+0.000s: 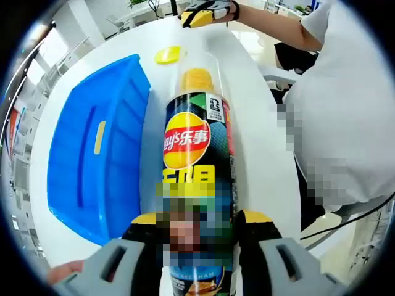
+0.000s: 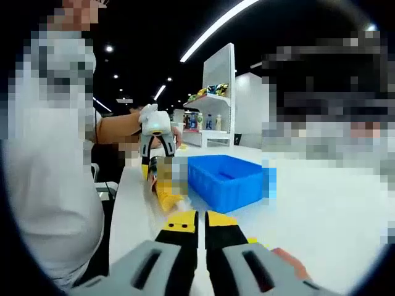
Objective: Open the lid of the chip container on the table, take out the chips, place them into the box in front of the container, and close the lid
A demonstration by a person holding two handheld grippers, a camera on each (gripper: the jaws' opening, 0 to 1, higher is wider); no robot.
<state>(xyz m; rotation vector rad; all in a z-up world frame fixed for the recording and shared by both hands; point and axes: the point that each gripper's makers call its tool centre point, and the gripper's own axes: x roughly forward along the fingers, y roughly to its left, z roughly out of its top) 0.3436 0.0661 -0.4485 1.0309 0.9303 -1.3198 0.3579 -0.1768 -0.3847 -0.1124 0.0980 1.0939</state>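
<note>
The white table point(image 1: 259, 129) carries the blue box point(image 1: 99, 160), and one chip point(image 1: 99, 137) lies in it. Just beside the box, the chip container point(image 1: 197, 154) lies tipped over with its mouth open and chips point(image 1: 197, 79) showing inside. The left gripper point(image 1: 200, 231) clamps the container's base between its jaws. The yellow lid point(image 1: 169, 55) rests on the table beyond the mouth. The right gripper point(image 2: 202, 223) has its jaws pressed together, apparently on nothing, though the tips are hard to read.
</note>
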